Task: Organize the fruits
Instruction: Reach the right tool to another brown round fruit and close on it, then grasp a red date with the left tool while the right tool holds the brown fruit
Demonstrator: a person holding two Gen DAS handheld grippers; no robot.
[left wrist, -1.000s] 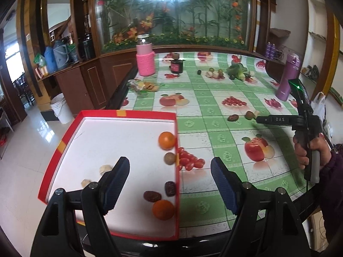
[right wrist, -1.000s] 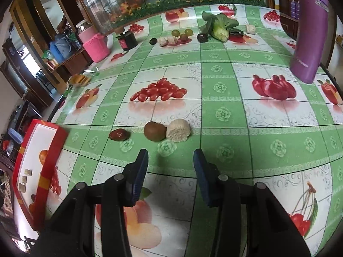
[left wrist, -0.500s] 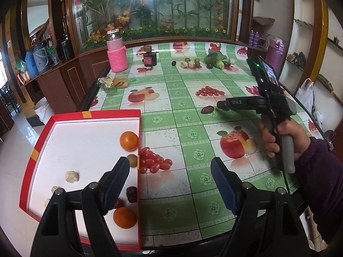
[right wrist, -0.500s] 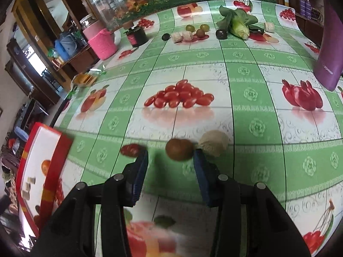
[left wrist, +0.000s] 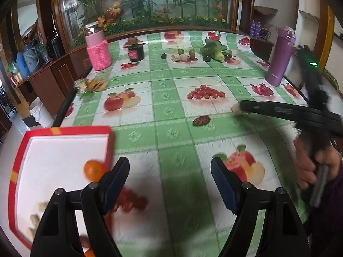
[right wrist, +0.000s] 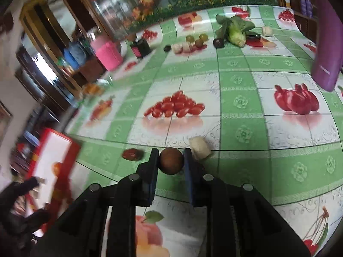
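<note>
The right gripper [right wrist: 171,157] is clenched around a round brown fruit [right wrist: 171,160] on the tabletop [right wrist: 242,81]. The left gripper [left wrist: 170,178] hangs released and empty beside a red tray [left wrist: 19,162].

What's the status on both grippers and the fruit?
Right gripper shut on round brown fruit. Left gripper open, empty, beside red tray. Pale chunk touches right finger; dark red date clear.

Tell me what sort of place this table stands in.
Probably a home dining room or a small eatery. A large table under a fruit-print tablecloth, dark wooden cabinets along the wall, and a glass-fronted flower display behind it suggest so.
</note>
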